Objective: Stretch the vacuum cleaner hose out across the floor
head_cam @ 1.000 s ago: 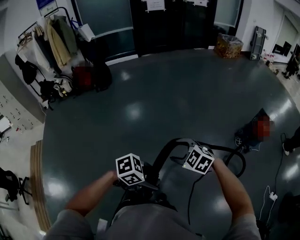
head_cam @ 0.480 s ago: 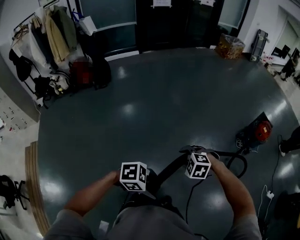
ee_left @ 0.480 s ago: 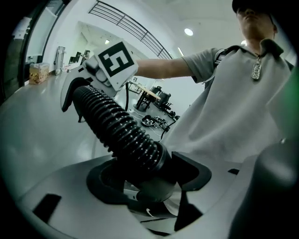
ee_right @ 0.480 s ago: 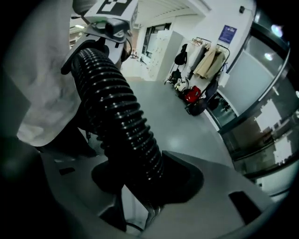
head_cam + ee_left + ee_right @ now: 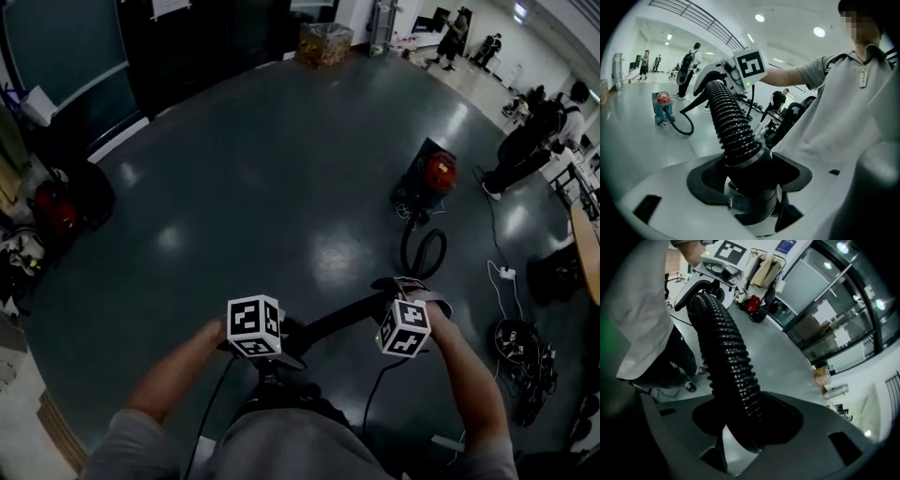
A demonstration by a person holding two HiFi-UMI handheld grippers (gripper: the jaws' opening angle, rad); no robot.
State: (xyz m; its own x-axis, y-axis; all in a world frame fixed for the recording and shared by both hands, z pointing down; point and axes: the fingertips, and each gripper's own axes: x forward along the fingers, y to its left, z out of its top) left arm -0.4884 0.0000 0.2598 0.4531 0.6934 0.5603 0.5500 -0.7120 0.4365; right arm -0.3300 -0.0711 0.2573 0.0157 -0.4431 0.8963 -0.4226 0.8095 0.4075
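Left claw [image 5: 749,180]: the jaws stand wide, but the gap is filled. The pads clamp the smooth rigid cuff [image 5: 757,197] at the end of the hose [image 5: 733,126]. The cuff is the stiff part, so a hold there should neither crush the hose nor creep along the ribs.

Right claw [image 5: 743,425]: the jaws have just been closing. The ribbed hose runs straight through between them and both pads sit against the ribs. I read this as a grip. It is narrower than the left one, probably because the ribbed run is thinner than the cuff.

Between the claws: a short span of hose is held clear of the floor [image 5: 281,169], running across in front of the person. The two holds are close together, probably so one hand steers the free end while the other takes the pull.

Beyond the right claw: the hose drops to the floor, makes one loop [image 5: 424,251], then joins the red vacuum cleaner [image 5: 433,176]. The cleaner stands well apart from the person on open floor. The loop is slack not yet taken out, so the hose is not stretched.

Judgement: the step in hand is drawing the end away from the machine. Risks: the cleaner could roll or tip toward the pull. The power strip [image 5: 507,273] lies near the loop and could snag.
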